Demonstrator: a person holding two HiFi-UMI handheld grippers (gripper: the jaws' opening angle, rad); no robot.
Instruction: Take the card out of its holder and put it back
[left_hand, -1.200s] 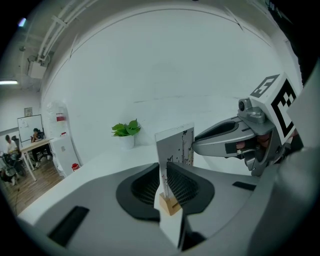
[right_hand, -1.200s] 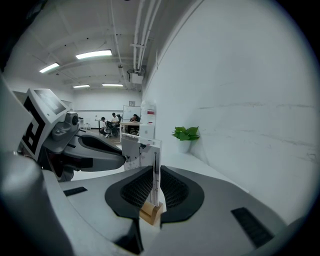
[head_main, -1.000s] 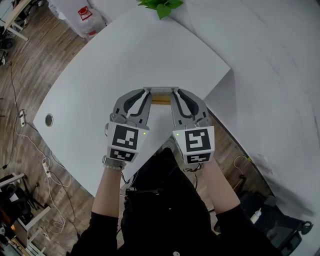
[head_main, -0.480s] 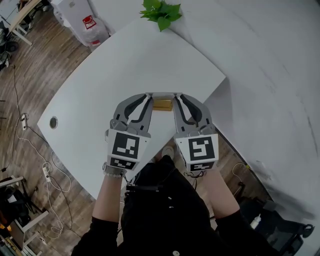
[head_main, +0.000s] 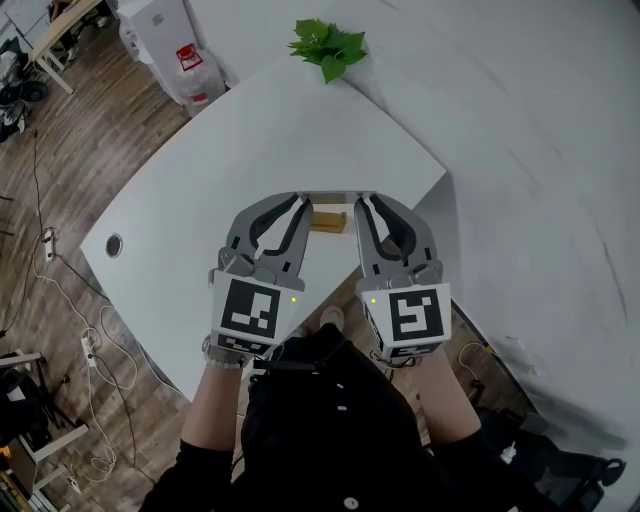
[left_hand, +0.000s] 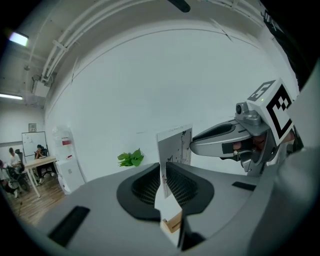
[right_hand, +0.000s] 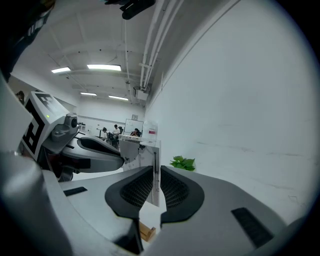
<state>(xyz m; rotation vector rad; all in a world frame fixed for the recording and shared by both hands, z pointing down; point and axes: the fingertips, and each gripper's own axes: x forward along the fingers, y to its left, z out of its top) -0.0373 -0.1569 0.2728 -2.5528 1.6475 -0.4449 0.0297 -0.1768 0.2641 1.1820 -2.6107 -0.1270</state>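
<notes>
A white card (head_main: 329, 197) is held level between my two grippers, seen edge-on in the head view. My left gripper (head_main: 300, 202) is shut on its left end and my right gripper (head_main: 358, 202) is shut on its right end. The small wooden holder (head_main: 327, 221) lies on the white table (head_main: 250, 130) just below the card, apart from it. In the left gripper view the card (left_hand: 175, 147) stands between the jaws with the holder (left_hand: 171, 223) beneath. In the right gripper view the card (right_hand: 145, 157) hangs above the holder (right_hand: 146, 232).
A green plant (head_main: 328, 45) sits at the table's far corner. The white wall (head_main: 540, 150) runs along the right. The table's near edge falls off to wooden floor (head_main: 60, 190) with cables on the left.
The gap between the card and the wooden holder has grown a little as both grippers carry the card up. The head view has shifted, showing more of the plant.
</notes>
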